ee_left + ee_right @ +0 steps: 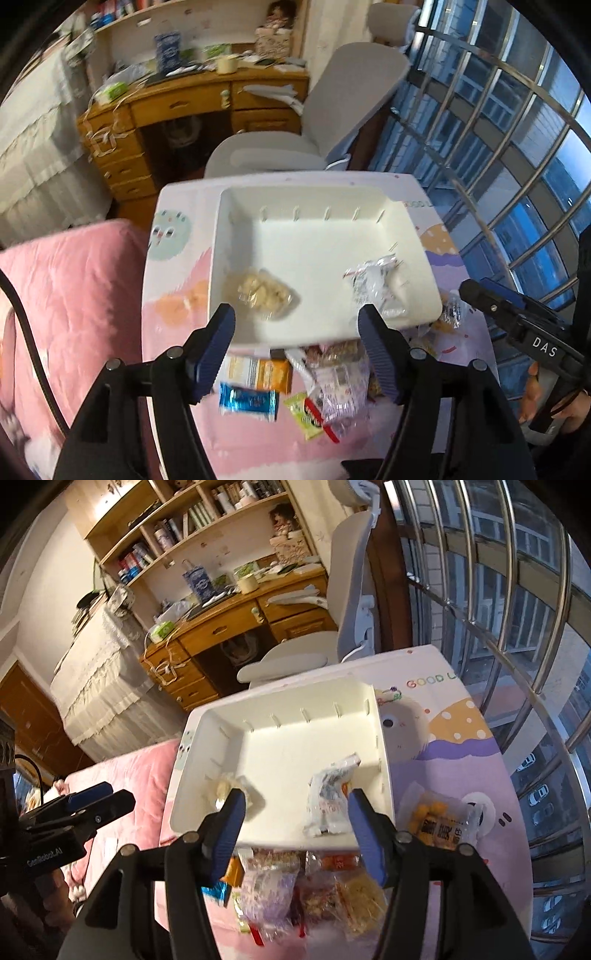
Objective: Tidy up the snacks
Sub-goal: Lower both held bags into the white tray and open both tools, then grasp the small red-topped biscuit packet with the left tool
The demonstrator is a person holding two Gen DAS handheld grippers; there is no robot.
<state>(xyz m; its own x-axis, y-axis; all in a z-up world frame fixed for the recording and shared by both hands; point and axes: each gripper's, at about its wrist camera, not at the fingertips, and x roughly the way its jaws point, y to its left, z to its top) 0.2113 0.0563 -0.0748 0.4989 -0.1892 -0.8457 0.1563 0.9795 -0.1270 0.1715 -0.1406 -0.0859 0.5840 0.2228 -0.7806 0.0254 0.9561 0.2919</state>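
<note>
A white bin point(217, 258) point(382, 757) stands on a small cartoon-printed table point(177, 266). Inside it lie a clear pack of beige puffs point(264, 293) point(225, 788) and a white-silver wrapper point(373, 284) point(327, 801). A pile of loose snacks point(325, 387) point(295, 890) sits on the table in front of the bin, with a blue packet point(247, 400) and an orange one point(258, 371) at its left. My left gripper point(295, 317) hangs open over the bin's near edge, holding nothing. My right gripper point(295, 801) is open too, and the white wrapper lies loose beyond its fingers.
A bag of yellow snacks point(439, 819) lies on the table right of the bin. Pink bedding point(66, 295) borders the table on the left. A grey chair point(332, 110) and a cluttered wooden desk point(166, 110) stand behind. A barred window point(498, 147) runs along the right.
</note>
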